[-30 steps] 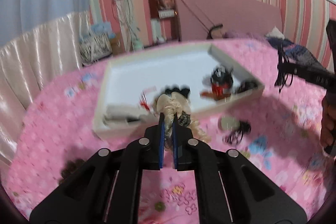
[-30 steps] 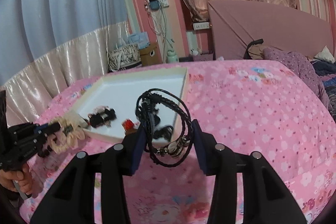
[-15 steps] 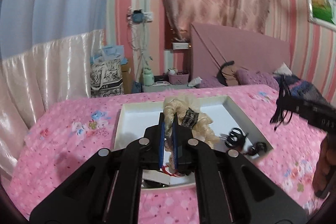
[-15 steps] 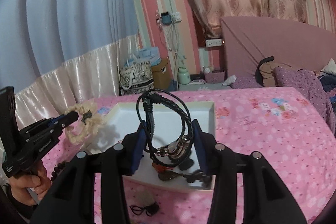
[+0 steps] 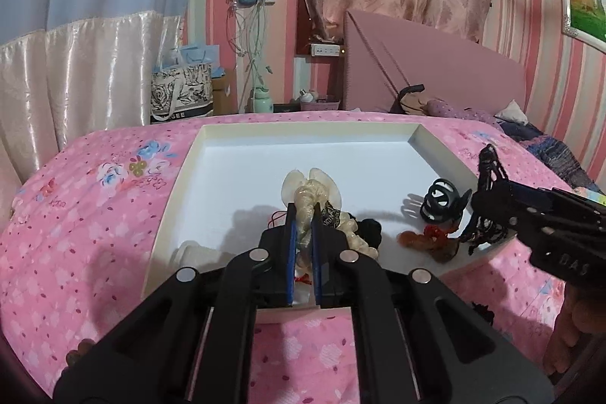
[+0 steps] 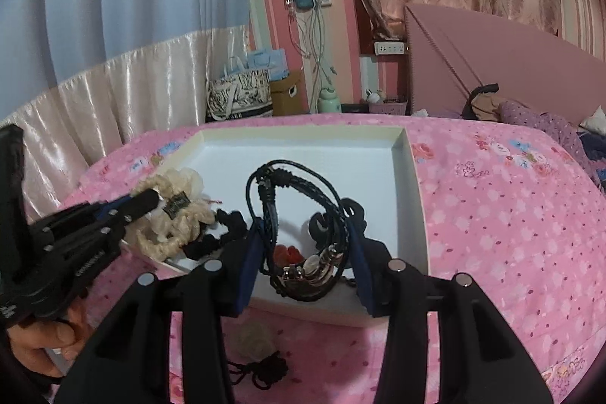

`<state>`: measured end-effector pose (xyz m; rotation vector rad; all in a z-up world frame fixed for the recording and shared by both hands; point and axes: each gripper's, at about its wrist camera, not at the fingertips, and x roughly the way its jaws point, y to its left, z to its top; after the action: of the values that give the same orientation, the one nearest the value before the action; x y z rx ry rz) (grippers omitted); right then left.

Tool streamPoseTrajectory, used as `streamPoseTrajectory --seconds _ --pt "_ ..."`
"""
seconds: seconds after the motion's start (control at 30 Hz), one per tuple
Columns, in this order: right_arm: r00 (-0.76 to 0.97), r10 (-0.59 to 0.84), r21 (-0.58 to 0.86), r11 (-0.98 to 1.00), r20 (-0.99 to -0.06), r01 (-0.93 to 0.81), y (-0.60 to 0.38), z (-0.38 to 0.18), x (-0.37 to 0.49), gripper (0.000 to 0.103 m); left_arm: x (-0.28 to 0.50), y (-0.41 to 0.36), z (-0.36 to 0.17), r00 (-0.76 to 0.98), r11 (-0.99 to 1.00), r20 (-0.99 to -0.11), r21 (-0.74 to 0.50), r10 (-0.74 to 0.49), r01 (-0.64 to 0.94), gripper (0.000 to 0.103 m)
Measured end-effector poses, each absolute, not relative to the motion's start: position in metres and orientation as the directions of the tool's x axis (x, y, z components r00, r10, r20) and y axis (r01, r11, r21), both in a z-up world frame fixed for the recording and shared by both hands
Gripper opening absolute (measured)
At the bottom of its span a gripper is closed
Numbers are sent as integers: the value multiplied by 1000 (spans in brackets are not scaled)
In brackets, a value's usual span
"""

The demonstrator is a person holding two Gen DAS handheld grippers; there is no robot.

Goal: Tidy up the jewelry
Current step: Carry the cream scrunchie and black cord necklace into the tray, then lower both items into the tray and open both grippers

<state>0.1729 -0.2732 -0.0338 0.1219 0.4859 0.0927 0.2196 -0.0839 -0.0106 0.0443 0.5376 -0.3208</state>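
Note:
My left gripper [image 5: 303, 214] is shut on a cream scrunchie [image 5: 310, 192] with a dark label and holds it over the near part of the white tray [image 5: 303, 129]. The scrunchie [image 6: 170, 214] and the left gripper [image 6: 151, 197] also show in the right wrist view. My right gripper [image 6: 306, 241] is shut on a black braided bracelet [image 6: 299, 199] with metal beads, held over the tray's [image 6: 413, 184] near right corner. The right gripper [image 5: 488, 184] shows at the right in the left wrist view. In the tray lie a black hair claw [image 5: 441, 201], a red-brown piece [image 5: 428, 241] and a black scrunchie [image 5: 369, 230].
The tray lies on a bed with a pink flowered cover [image 5: 94, 214]. On the cover in front of the tray lies a beige pompom with black cord [image 6: 257, 351]. A headboard [image 5: 435, 63], curtains and a bag on the floor stand behind.
Both grippers have moved from beside the tray to over it, each still holding its piece. The scrunchie has come down close to the tray floor.

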Motion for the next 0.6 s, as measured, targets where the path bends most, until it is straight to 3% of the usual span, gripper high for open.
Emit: streamPoseTrajectory --seconds 0.6 --pt "864 120 148 987 -490 -54 -273 -43 177 44 233 -76 -16 797 960 -541 -78 -267 268 5"
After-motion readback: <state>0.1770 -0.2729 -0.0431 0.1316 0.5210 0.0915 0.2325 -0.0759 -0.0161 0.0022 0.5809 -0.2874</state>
